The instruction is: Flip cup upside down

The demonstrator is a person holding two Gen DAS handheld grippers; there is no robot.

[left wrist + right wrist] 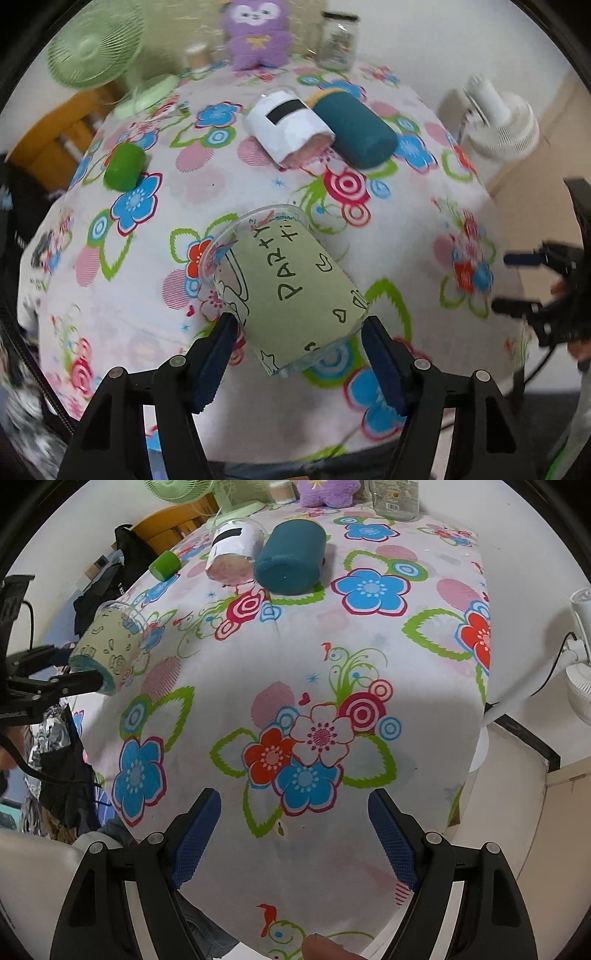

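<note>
A clear plastic cup with a pale green "PARTY" paper sleeve (291, 288) is held tilted, its open rim pointing up and away from me, its base near my fingers. My left gripper (299, 354) is shut on the cup near its base, above the floral tablecloth. The cup also shows at the left of the right wrist view (110, 646), lifted off the table in the left gripper (79, 670). My right gripper (295, 838) is open and empty over the near part of the table; it shows at the right edge of the left wrist view (511, 282).
A white-sleeved cup (288, 125) and a teal cup (354, 129) lie on their sides at the back of the floral table (240, 184). A small green cup (123, 166) lies at the left. A green fan (92, 44), purple plush (255, 33) and jar (338, 40) stand behind. A white fan (498, 122) stands right.
</note>
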